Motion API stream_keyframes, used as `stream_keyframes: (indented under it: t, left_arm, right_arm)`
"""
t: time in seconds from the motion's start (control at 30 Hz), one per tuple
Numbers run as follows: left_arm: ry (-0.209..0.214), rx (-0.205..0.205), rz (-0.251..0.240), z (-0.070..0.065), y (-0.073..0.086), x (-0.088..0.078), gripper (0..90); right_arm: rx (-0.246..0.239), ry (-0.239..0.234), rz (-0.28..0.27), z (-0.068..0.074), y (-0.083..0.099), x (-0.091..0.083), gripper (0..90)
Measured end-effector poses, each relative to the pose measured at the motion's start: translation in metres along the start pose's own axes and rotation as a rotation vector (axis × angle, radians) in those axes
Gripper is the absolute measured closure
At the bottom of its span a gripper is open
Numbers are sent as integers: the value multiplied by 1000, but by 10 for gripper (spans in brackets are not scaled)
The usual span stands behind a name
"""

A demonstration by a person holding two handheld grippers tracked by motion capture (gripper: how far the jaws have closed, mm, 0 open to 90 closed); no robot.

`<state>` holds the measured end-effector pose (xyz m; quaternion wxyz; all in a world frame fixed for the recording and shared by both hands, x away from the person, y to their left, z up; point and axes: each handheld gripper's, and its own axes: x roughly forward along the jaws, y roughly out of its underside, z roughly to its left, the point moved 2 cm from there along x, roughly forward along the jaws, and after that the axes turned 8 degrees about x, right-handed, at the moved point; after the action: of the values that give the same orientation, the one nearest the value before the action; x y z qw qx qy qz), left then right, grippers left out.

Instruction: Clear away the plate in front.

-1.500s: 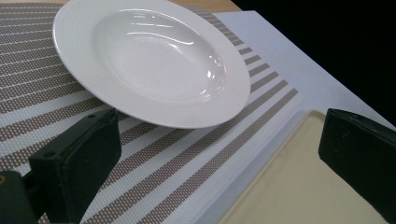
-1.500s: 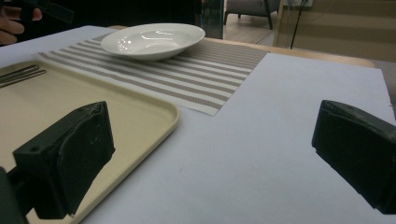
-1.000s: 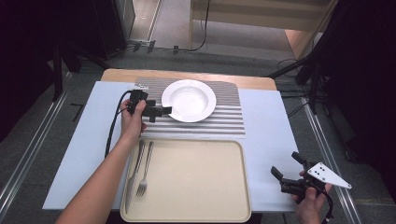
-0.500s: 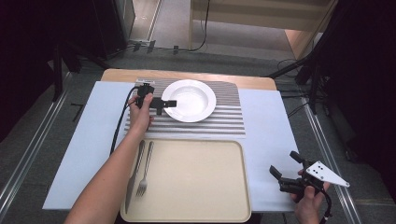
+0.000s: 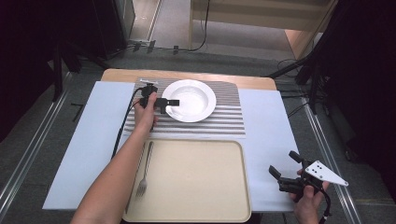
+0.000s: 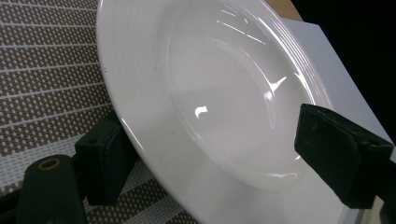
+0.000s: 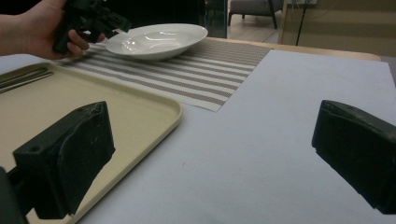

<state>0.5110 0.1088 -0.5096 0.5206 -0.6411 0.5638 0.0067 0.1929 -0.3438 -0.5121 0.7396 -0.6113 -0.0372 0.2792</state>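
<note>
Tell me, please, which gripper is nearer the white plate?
Left. The left gripper straddles the white plate at its rim, jaws open; the right gripper hovers far off, beyond the tray's corner.

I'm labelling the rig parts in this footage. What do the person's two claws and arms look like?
Both claws are black, each with two blocky black jaws. The left claw trails a black cable; the right claw carries a grey three-cornered plate dotted with small holes. The forearms are bare: no sleeves or gloves.

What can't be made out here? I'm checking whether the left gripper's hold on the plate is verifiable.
- Jaw contact with the plate: left gripper view, lower jaw hidden beneath the rim.
- Cutlery beside the fork: high view, the forearm covers it.
- Tray: right gripper view, cut off by the frame edge.
</note>
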Motion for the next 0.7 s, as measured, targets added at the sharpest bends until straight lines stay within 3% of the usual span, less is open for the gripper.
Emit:
stream_keyframes:
  t: [0.13,0.23,0.3,0.43,0.57,0.7]
  left_arm:
    - [8,-22,4,1,0,2,156]
    - [-10,-24,15,0,1,5,188]
    - [-38,-25,34,0,2,8,285]
    - [-92,-37,45,0,1,7,393]
    - [-198,8,73,-6,0,9,556]
    - [-242,7,81,-11,-1,11,565]
  right_arm:
    - [-1,-1,0,0,0,0,0]
    - [-1,2,1,-1,0,0,0]
    - [0,4,2,-1,1,0,0]
    - [-2,7,8,-2,2,1,0]
    - [-8,10,11,-2,2,3,0]
    - [-6,11,16,-2,2,4,0]
